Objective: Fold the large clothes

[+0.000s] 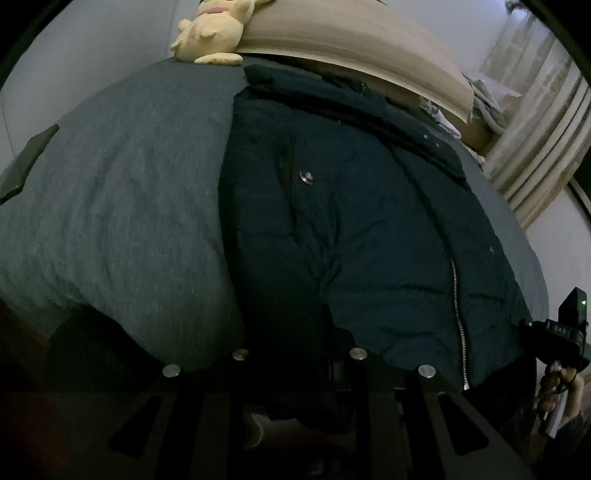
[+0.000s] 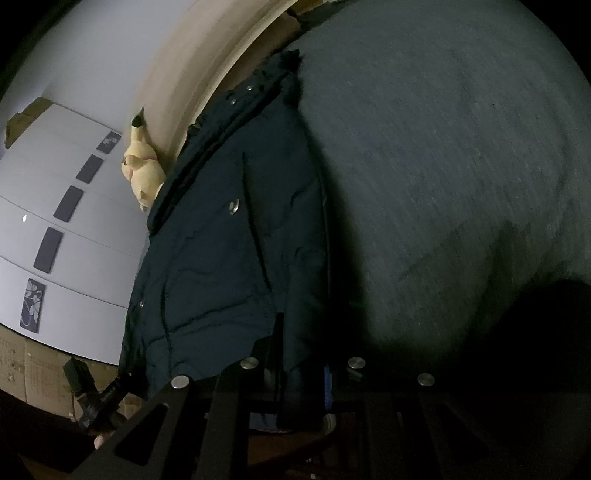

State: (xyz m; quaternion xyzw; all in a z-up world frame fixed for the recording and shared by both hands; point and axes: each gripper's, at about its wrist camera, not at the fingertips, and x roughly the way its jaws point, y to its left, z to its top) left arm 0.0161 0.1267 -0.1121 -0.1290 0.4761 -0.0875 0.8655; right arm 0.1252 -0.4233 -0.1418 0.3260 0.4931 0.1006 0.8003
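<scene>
Dark jacket spread flat on the grey bed!

The bed (image 1: 110, 192) carries the navy jacket (image 1: 351, 229) lengthwise, collar at the headboard (image 1: 351, 48), hem hanging over the foot edge. Left gripper (image 1: 299, 373) and right gripper (image 2: 301, 373) both bite the hem, jaws closed on fabric. Yellow plush (image 1: 210, 33) sits by the headboard.

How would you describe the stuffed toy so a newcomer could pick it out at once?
Start at the bed with its grey-blue cover, where the dark navy jacket lies spread out. Follow the jacket's collar up to the beige headboard. The plush toy sits there beside the collar, the only pale yellow, soft-bodied thing against all the dark fabric.
</scene>
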